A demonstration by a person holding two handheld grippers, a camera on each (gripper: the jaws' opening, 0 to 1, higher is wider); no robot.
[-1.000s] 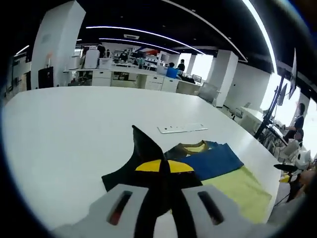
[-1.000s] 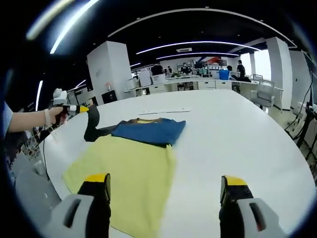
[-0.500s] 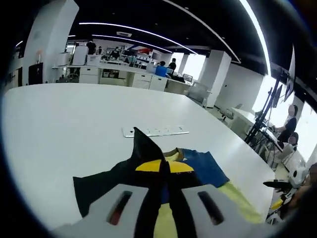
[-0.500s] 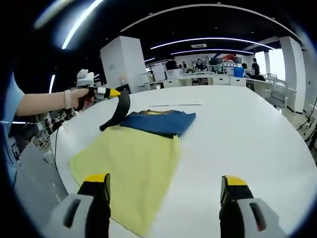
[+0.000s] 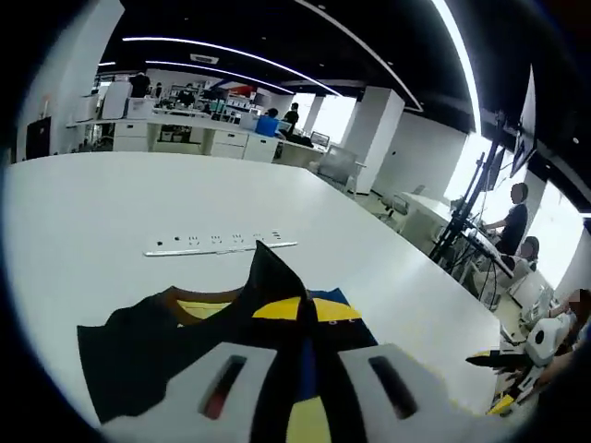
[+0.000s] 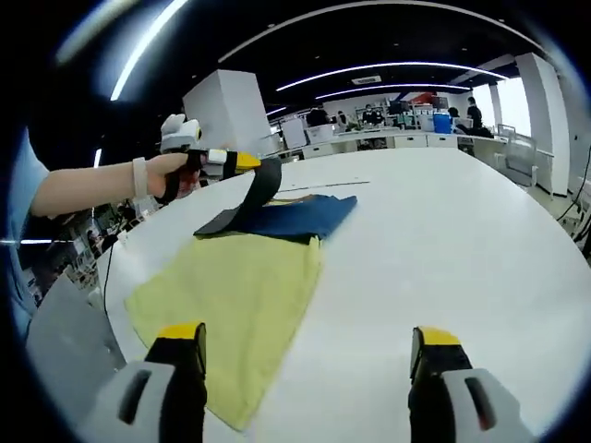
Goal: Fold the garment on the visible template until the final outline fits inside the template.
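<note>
Trouble, we judge, is the black sleeve [image 6: 242,201] slipping from our left gripper [image 6: 247,164] pinching it at ten o'clock above the garment [image 6: 235,300] on the table [image 6: 443,249], while our right gripper [image 6: 307,355] gapes wide and empty.

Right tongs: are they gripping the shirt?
No. The right tongs stand open above the table, apart from the shirt.

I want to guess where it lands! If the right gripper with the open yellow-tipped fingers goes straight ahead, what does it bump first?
Probably just the white table: between the right gripper fingers lies bare tabletop. The yellow garment sits a little to the left of that line, so it may brush its edge; depth is hard to judge.
</note>
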